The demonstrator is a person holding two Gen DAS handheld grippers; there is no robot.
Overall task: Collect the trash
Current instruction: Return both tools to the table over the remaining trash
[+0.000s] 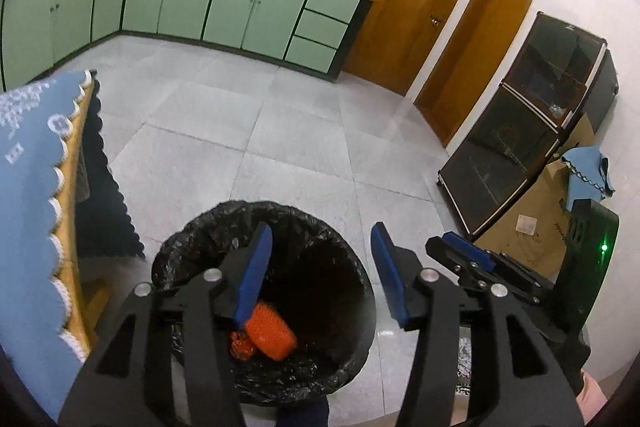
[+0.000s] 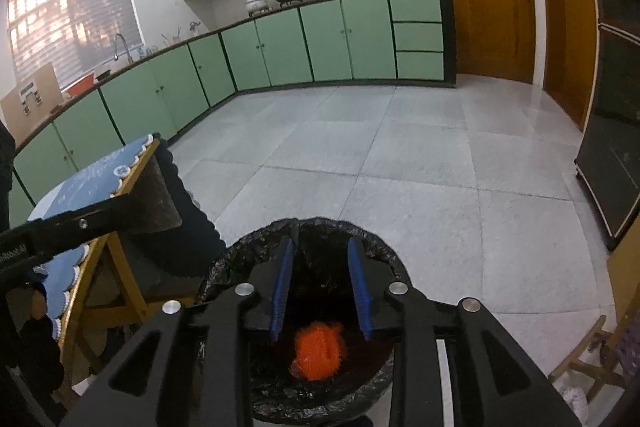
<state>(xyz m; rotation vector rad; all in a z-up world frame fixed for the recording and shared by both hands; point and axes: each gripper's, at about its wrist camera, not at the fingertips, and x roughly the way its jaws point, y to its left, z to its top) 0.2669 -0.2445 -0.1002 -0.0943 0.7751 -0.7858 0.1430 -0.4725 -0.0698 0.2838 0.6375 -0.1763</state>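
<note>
left gripper (image 1: 324, 279): jaws apart, empty | right gripper (image 2: 322, 289): jaws narrowly apart, empty | orange trash (image 1: 270, 331): inside black-lined bin (image 1: 192, 247), partly hidden by finger | bin's near rim cut off

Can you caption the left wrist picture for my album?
Open left tool above a black-lined bin holding orange foam netting.

Trash bin (image 1: 176, 259): round, lined with a crinkled black plastic bag (image 2: 240, 247) folded over the rim; stands upright on the pale tiled floor just beside a small wooden table. Contents: one orange mesh-textured piece of trash (image 1: 270, 331), roughly cylindrical, lying tilted on the bag's bottom, touching a smaller crumpled red-orange scrap (image 1: 241, 345); one fuzzy bright orange clump (image 2: 318, 349), blurred, low inside the bin
</note>
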